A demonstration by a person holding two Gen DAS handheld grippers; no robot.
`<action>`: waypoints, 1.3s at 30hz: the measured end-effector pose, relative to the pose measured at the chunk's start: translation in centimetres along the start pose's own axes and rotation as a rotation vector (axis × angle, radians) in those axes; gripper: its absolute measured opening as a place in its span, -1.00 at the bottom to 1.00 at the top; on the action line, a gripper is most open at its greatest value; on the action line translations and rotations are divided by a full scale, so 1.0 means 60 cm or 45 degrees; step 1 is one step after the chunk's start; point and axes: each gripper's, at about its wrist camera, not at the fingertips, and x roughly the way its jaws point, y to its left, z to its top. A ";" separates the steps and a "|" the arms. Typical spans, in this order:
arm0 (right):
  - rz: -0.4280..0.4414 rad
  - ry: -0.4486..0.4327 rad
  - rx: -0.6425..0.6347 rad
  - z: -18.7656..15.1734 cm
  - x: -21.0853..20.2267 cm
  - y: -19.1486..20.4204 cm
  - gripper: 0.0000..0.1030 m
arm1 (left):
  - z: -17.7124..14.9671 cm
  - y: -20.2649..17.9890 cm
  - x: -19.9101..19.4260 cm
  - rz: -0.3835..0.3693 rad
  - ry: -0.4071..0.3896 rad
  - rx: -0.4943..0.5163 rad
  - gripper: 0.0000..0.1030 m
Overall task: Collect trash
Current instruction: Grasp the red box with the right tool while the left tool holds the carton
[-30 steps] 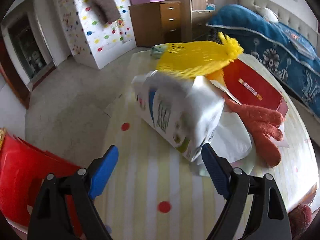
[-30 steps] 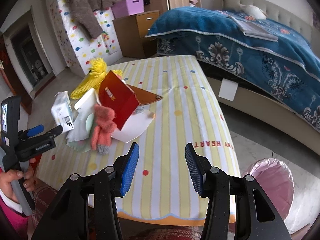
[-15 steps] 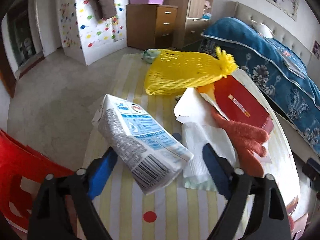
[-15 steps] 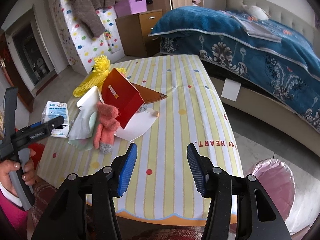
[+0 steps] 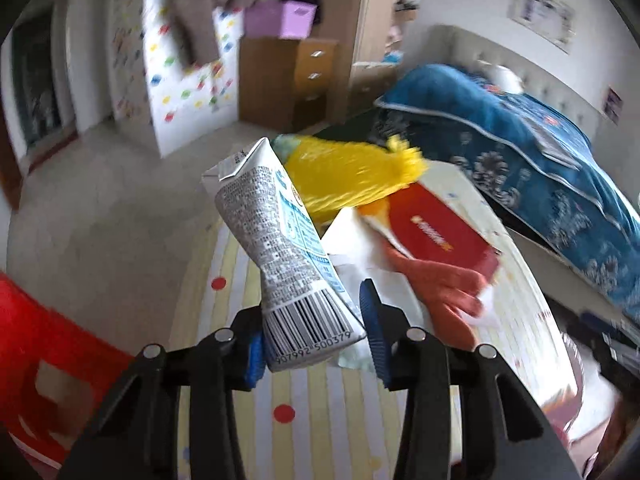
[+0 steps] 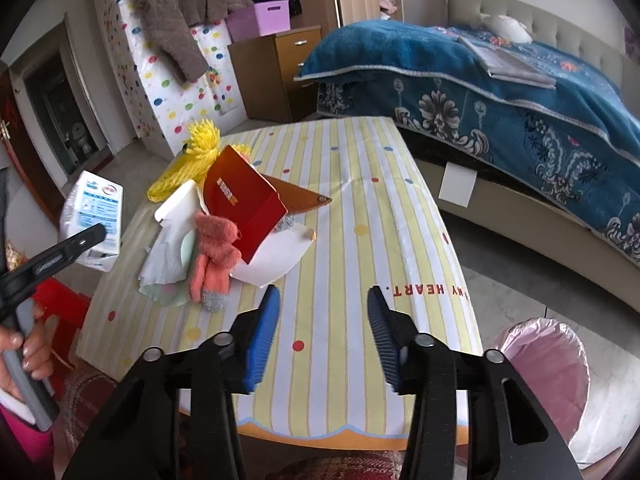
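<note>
A white and blue milk carton [image 5: 276,240] stands up between the blue pads of my left gripper [image 5: 312,312]. The jaws are closing and both pads press its barcode end. In the right wrist view the carton [image 6: 98,212] hangs off the table's left edge, with a left finger [image 6: 72,244] across it. More trash lies on the striped table [image 6: 360,200]: a yellow net bag [image 6: 192,156], a red box [image 6: 240,204], an orange glove [image 6: 216,256] and white paper [image 6: 272,256]. My right gripper [image 6: 325,300] hovers over the near table edge, jaws closing on nothing.
A bin with a pink liner [image 6: 548,380] stands on the floor at the table's near right corner. A red stool [image 5: 36,344] is left of the table. A bed with a blue cover [image 6: 500,80] runs along the right side. A person's hand [image 6: 28,356] grips the left handle.
The left jaws have narrowed onto the carton, which lay on the table half a second ago and now stands raised. The right gripper stays in place, its jaws slightly narrower.
</note>
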 end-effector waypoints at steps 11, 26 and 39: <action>0.054 0.010 -0.093 0.044 0.045 0.055 -0.11 | -0.006 0.011 -0.003 -0.026 0.000 0.027 -0.23; 0.108 0.095 -0.168 0.125 0.190 0.082 0.04 | 0.032 -0.002 0.076 -0.003 0.050 0.097 -0.23; 0.356 0.059 -0.225 0.116 0.139 0.108 -0.84 | 0.017 -0.018 0.064 -0.006 0.082 0.131 -0.23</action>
